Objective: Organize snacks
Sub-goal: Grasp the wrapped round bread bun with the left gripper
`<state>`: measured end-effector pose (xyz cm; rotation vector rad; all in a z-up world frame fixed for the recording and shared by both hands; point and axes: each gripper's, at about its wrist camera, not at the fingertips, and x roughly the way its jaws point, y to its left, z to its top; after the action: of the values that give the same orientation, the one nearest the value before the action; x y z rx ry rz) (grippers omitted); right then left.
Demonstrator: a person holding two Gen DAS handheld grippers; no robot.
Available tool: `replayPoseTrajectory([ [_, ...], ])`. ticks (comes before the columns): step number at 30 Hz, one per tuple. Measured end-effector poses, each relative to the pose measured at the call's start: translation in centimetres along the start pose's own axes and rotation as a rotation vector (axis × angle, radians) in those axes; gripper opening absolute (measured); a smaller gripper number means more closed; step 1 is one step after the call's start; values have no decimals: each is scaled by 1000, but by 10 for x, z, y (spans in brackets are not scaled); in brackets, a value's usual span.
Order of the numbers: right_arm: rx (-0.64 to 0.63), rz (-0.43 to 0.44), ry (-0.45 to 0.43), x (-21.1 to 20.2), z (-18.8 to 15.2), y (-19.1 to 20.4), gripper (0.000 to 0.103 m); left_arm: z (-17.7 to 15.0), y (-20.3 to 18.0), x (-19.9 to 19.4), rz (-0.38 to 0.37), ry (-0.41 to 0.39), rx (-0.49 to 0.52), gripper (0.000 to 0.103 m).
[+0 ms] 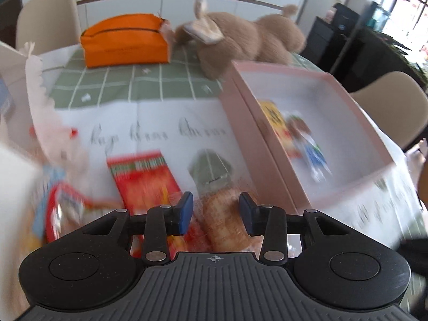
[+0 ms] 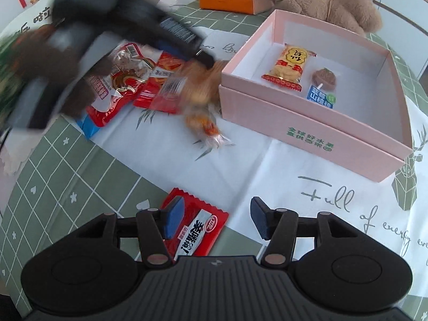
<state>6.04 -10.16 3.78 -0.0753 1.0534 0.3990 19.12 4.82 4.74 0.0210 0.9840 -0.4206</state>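
Observation:
A pink box (image 2: 302, 123) stands on the table and holds a yellow cracker pack (image 2: 290, 65) and a blue-labelled lollipop (image 2: 322, 92). It also shows in the left wrist view (image 1: 270, 147). Left of the box lies a pile of snack packs (image 2: 125, 80). My left gripper (image 1: 216, 210) is open, its blue pads either side of an orange, clear-wrapped snack (image 1: 227, 214) beside a red pack (image 1: 145, 176). That snack is blurred in the right wrist view (image 2: 199, 85). My right gripper (image 2: 216, 220) is open above a red pack (image 2: 196, 227).
An orange pouch (image 1: 125, 40) and a brown plush toy (image 1: 240, 40) lie at the far side of the table. A wrapped orange candy (image 2: 206, 127) lies in front of the box. Beige chairs (image 1: 393, 101) stand around the table. The left gripper's body (image 2: 107, 21) blurs across the right wrist view.

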Motion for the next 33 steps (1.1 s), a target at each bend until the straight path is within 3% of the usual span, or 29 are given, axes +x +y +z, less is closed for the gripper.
replayPoseTrajectory([
  [5,-12,-32,-49,-4,3,7,55,-40,-7,-21,-46,11,0,44],
  [9,-59,-49,-64,7,9,15,54,-57,-9,-36,24,36,21,42],
  [10,-64,-38,-48,11,10,15,45,-59,-8,-41,29,29,8,42],
  [12,-56,-5,-29,15,9,14,31,-59,-3,-50,13,0,-57,42],
  [14,-40,7,-19,13,7,12,31,-52,1,-55,2,-26,-149,42],
  [18,-50,-50,-14,9,-2,4,30,-33,-8,-37,13,-38,-255,42],
  [20,-48,-72,-7,7,-6,-2,30,-26,-19,-20,81,-19,-239,42],
  [22,-40,-72,-6,4,-9,-8,30,-26,-29,-8,114,-25,-201,57],
  [24,-34,-69,-4,1,-13,-12,30,-28,-35,-6,128,-29,-163,58],
  [28,-11,-90,-2,-1,-20,-19,31,-33,-41,-6,105,20,-97,63],
  [33,-26,-94,14,-3,-23,-11,34,-35,-44,5,81,112,-92,70],
])
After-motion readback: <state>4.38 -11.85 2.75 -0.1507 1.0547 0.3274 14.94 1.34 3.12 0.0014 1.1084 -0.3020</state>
